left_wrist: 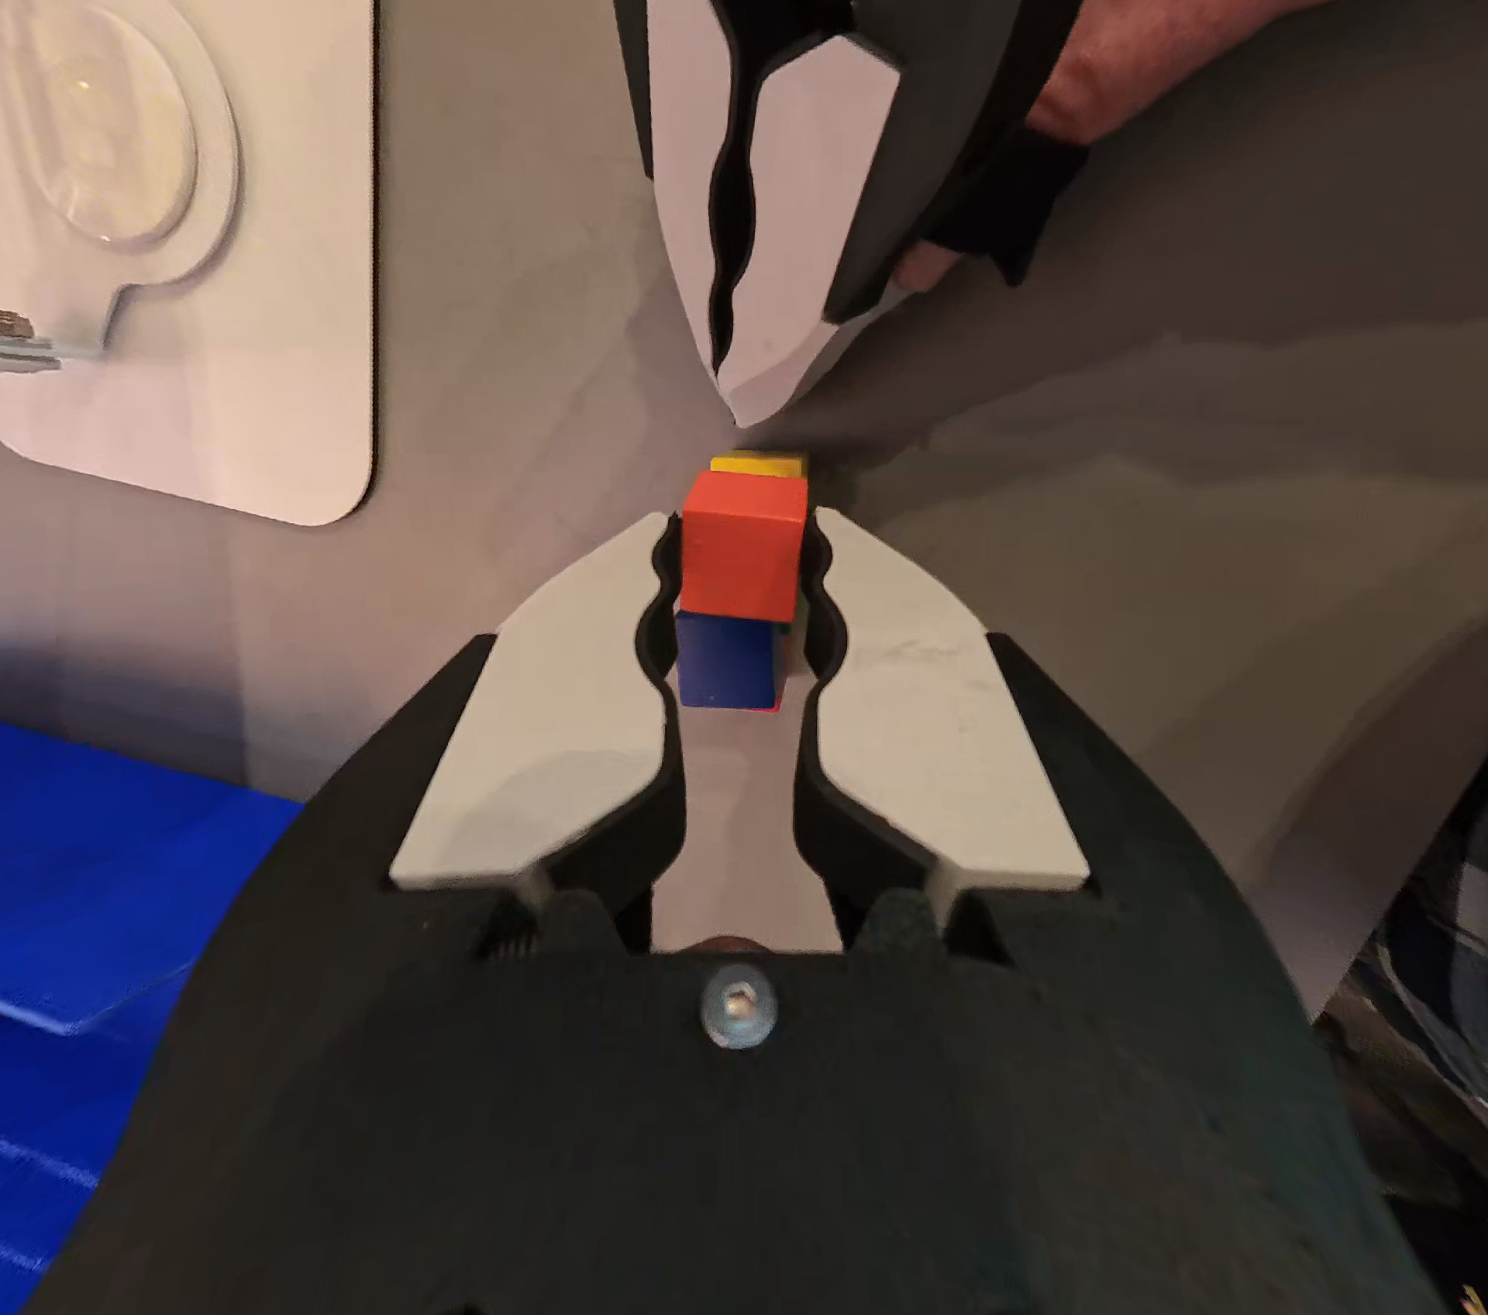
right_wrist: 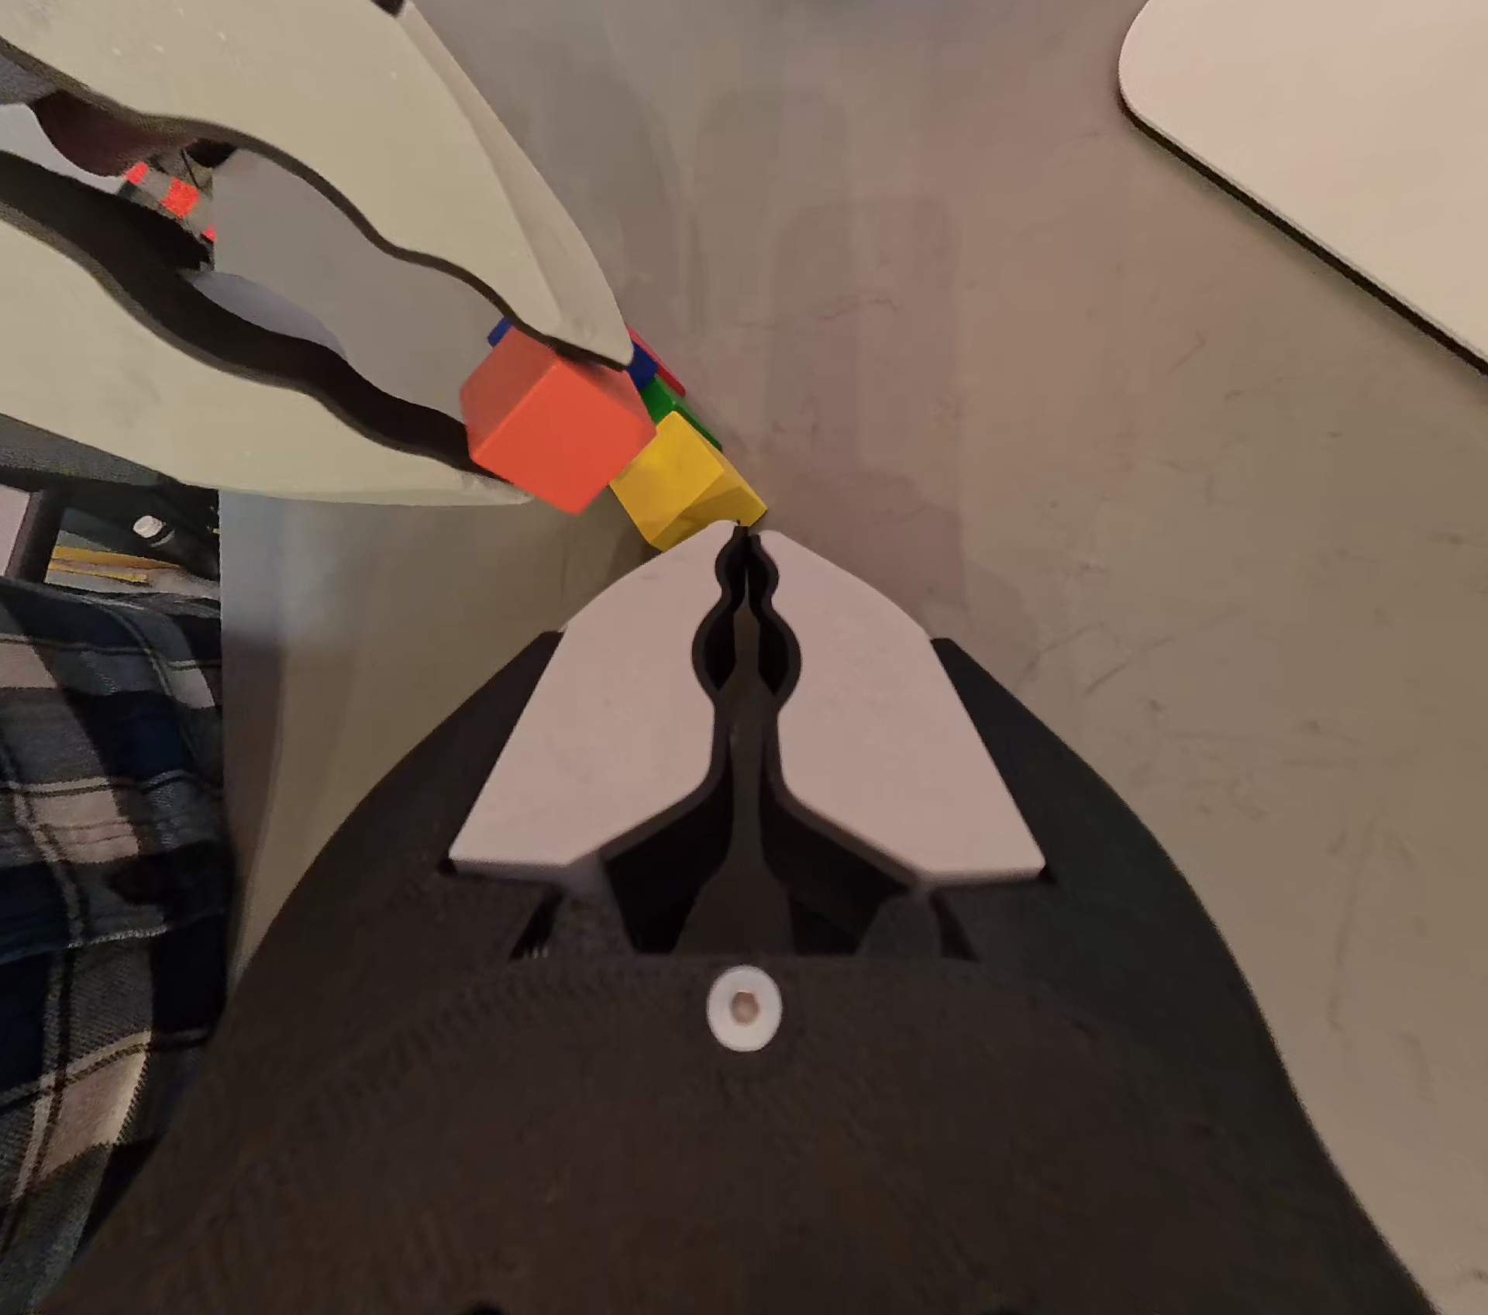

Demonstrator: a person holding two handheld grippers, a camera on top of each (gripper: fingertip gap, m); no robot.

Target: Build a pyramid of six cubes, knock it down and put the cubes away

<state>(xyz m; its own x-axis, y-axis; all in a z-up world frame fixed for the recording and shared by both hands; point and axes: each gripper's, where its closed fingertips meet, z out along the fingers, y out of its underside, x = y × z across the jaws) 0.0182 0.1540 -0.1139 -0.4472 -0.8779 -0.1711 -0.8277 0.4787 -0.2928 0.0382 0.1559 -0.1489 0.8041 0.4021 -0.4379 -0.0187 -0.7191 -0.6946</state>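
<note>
Leftmost, blue bin [left_wrist: 121, 914] on grey table [left_wrist: 523, 230]; left gripper [left_wrist: 742, 552] clamps orange cube [left_wrist: 742, 544] between both pads, above blue cube [left_wrist: 725, 660]; green cube [right_wrist: 664, 400], yellow cube [right_wrist: 676, 479] alongside; right gripper [right_wrist: 747, 536] fingers closed, bare, tip at yellow cube
</note>
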